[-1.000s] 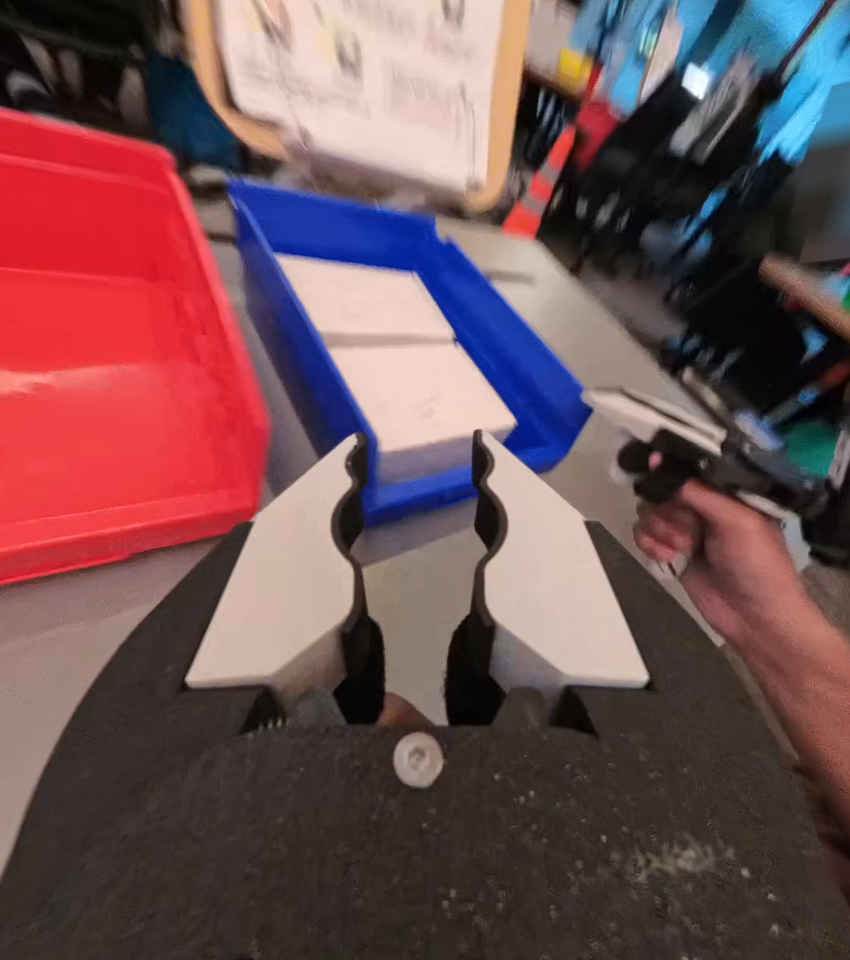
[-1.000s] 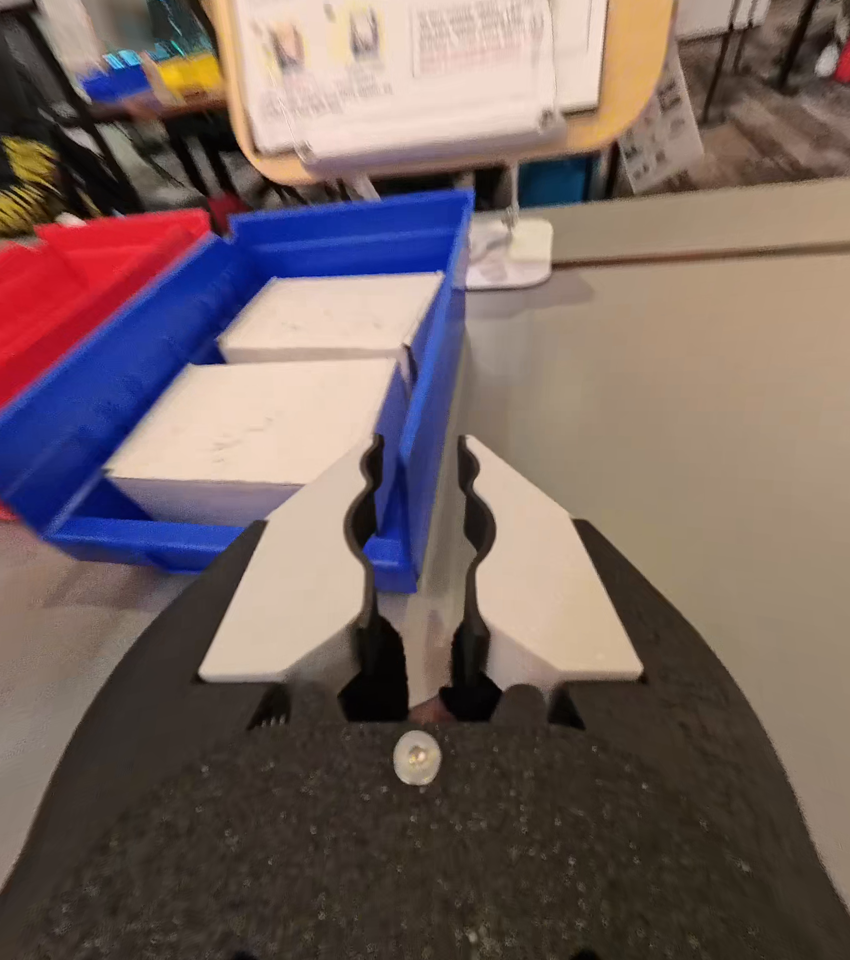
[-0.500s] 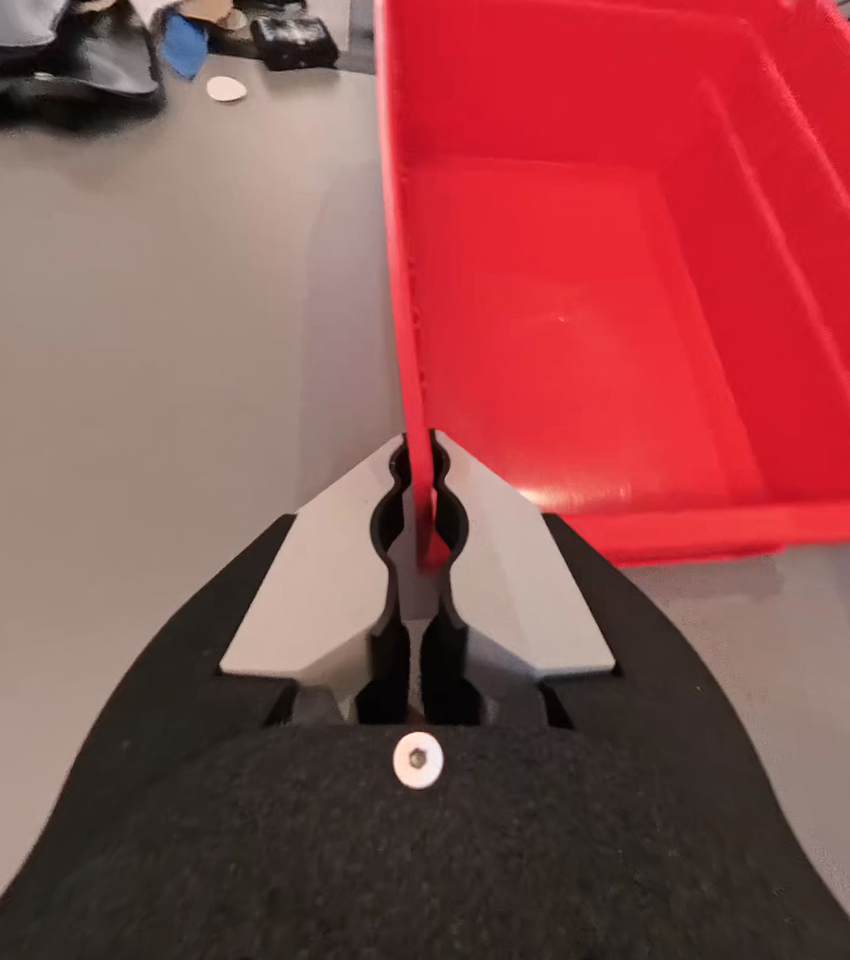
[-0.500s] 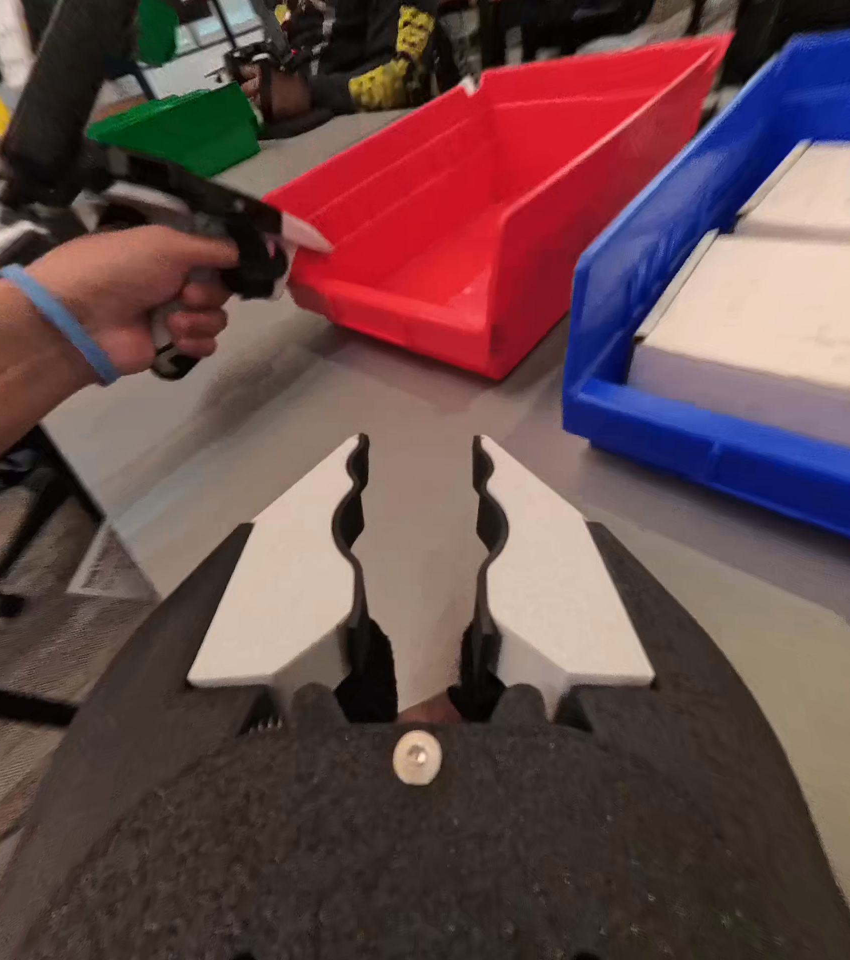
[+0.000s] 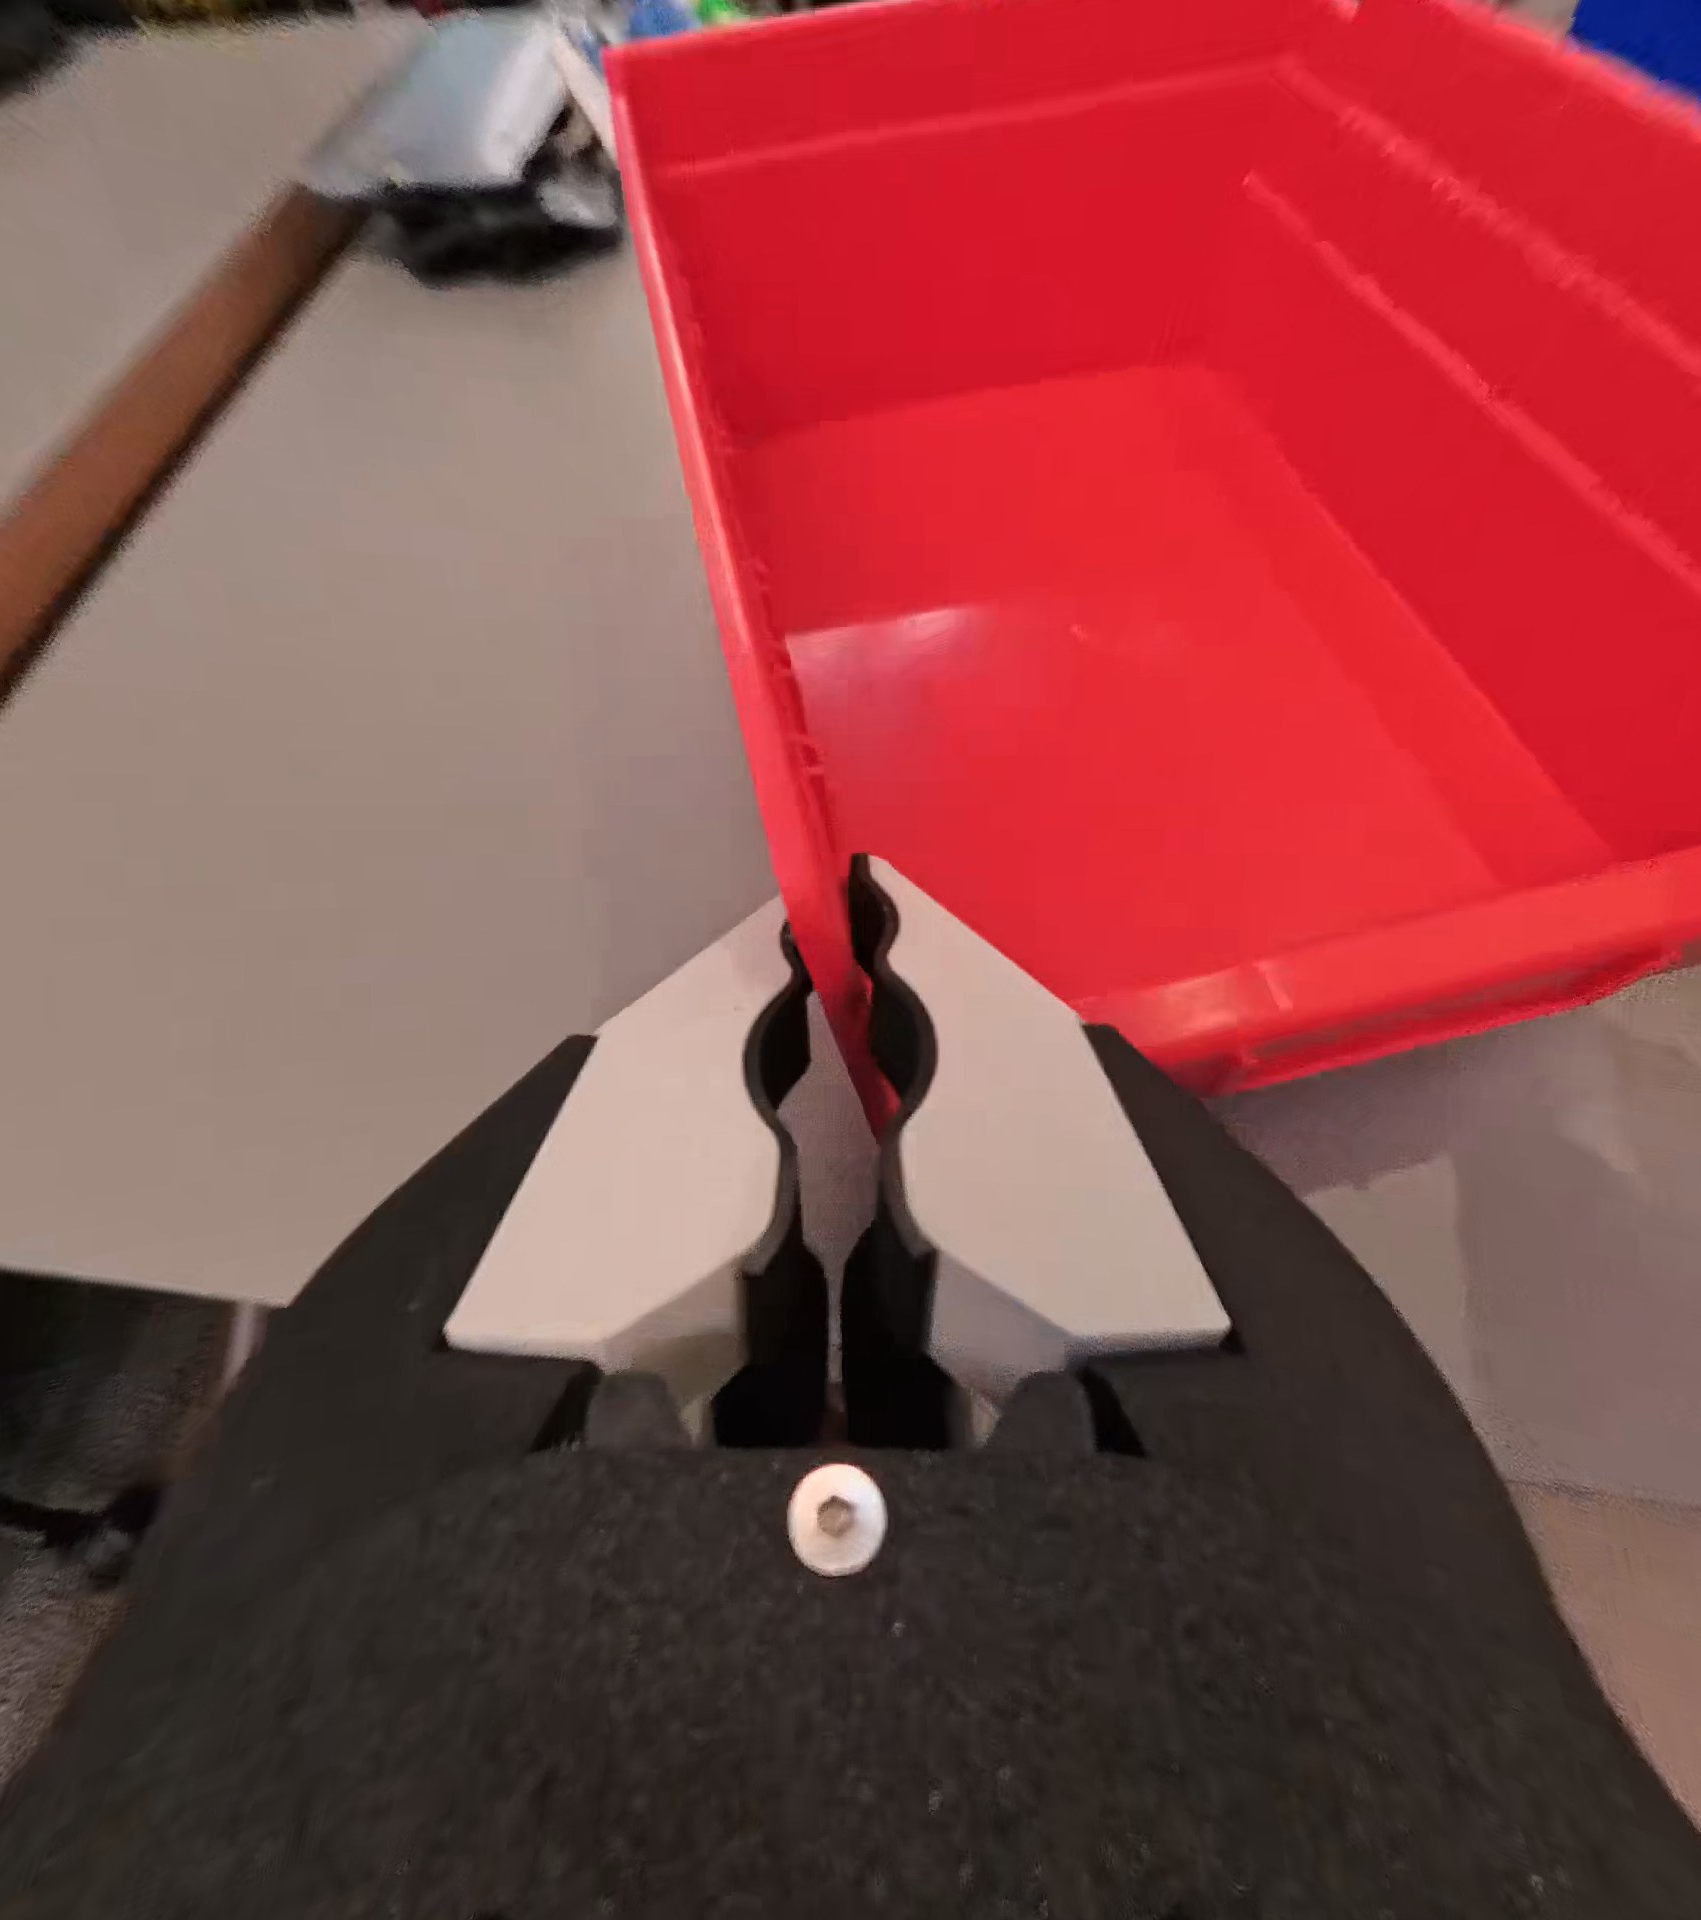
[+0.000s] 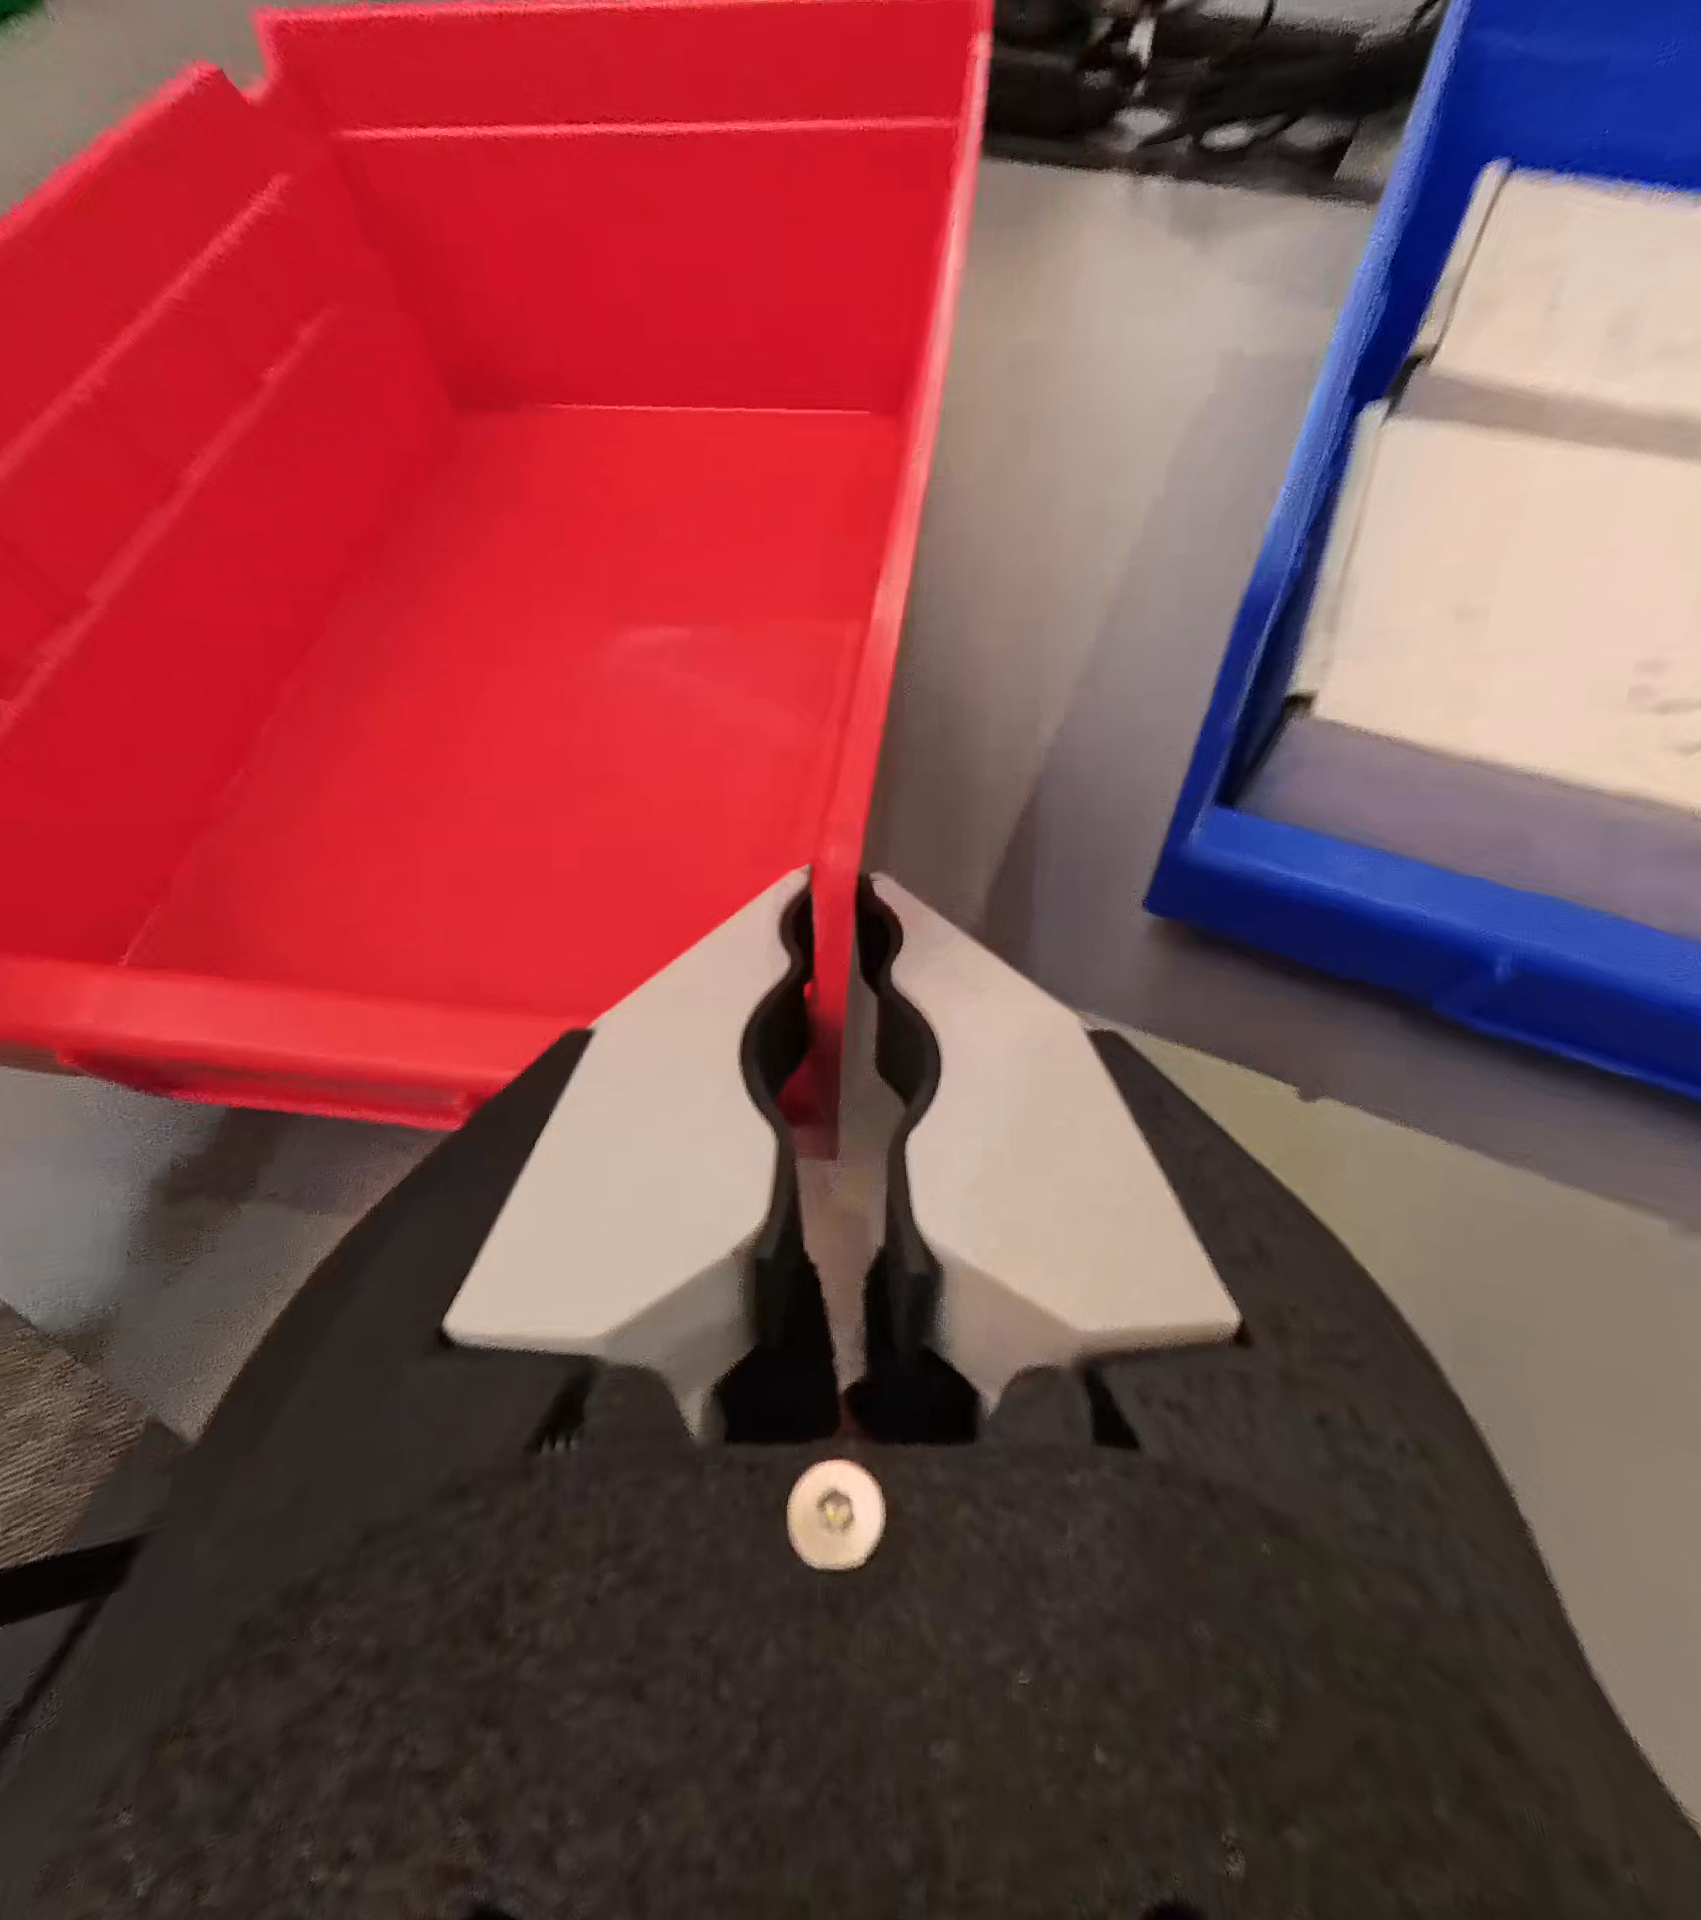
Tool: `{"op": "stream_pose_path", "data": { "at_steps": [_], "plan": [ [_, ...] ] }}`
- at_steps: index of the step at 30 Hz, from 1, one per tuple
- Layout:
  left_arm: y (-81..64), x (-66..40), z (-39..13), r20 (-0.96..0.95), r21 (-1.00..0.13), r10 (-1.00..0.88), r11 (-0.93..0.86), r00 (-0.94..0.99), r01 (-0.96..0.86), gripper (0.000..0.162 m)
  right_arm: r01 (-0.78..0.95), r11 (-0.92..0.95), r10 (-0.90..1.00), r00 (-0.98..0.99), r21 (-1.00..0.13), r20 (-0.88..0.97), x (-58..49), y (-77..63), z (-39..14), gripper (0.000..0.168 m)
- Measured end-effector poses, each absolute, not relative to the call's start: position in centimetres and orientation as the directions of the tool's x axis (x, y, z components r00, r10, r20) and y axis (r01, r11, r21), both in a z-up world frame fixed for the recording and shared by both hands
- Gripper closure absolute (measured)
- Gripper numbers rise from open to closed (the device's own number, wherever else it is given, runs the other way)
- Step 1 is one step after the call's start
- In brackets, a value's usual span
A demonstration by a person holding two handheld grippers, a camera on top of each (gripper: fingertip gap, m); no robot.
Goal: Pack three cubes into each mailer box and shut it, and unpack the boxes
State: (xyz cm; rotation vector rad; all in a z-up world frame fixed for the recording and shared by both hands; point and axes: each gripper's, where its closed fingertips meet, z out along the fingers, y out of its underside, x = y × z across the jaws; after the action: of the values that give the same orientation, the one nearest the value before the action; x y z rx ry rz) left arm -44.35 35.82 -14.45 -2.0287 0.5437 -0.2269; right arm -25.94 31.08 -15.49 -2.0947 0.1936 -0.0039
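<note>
Grey tabletop [image 5: 306, 727] fills most of what I see from both wrists, with clutter blurred at its far edge. On it sits the red bin [image 5: 1189, 644], empty as far as I can see, and to its right the blue bin [image 6: 1448, 914] holding two closed white mailer boxes [image 6: 1573, 603], one behind the other.

A moment ago only my left gripper [image 5: 830, 935] had the red bin's left wall while the right one was free and spread over bare table. Now my right gripper [image 6: 833, 914] is pinched on the opposite, right-hand wall near the front corner, and the left keeps its pinch on its own wall near the front corner. The left view has shifted too, and the picture is smeared, so I judge the bin is being dragged or turned with both hands, probably to set it where cubes or boxes will go. No cubes are visible, so packing has not begun.

Both bins run lengthwise away from me, low open fronts towards me. The mailer boxes lie flat in the blue bin, lined up along that same axis, lids shut, near the red bin but apart from it.
</note>
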Motion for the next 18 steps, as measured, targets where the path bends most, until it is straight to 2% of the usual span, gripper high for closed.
{"op": "stream_pose_path", "data": {
  "at_steps": [5,11,15,18],
  "plan": [
    [35.3,-41.7,-6.4,-0.14,-0.956,-0.424,-0.177,0.895,-0.234,0.162,-0.045,-0.321,-0.158,0.987,-0.946,0.007,-23.9,30.5,-8.0,0.164],
    [34.4,-28.5,5.2,-0.064,-0.998,-0.527,0.047,0.848,-0.047,0.161,0.012,-0.117,-0.336,0.941,-0.993,0.05,-12.2,27.6,3.9,0.164],
    [31.4,-16.6,9.4,-0.003,-0.994,-0.643,0.085,0.766,0.067,0.162,-0.009,-0.014,-0.487,0.873,-1.0,-0.001,-1.6,22.5,10.3,0.164],
    [27.9,-8.0,9.3,0.051,-0.993,-0.721,0.034,0.691,0.109,0.162,0.018,-0.016,-0.581,0.814,-1.0,0.024,5.8,17.3,12.2,0.164]
  ]
}}
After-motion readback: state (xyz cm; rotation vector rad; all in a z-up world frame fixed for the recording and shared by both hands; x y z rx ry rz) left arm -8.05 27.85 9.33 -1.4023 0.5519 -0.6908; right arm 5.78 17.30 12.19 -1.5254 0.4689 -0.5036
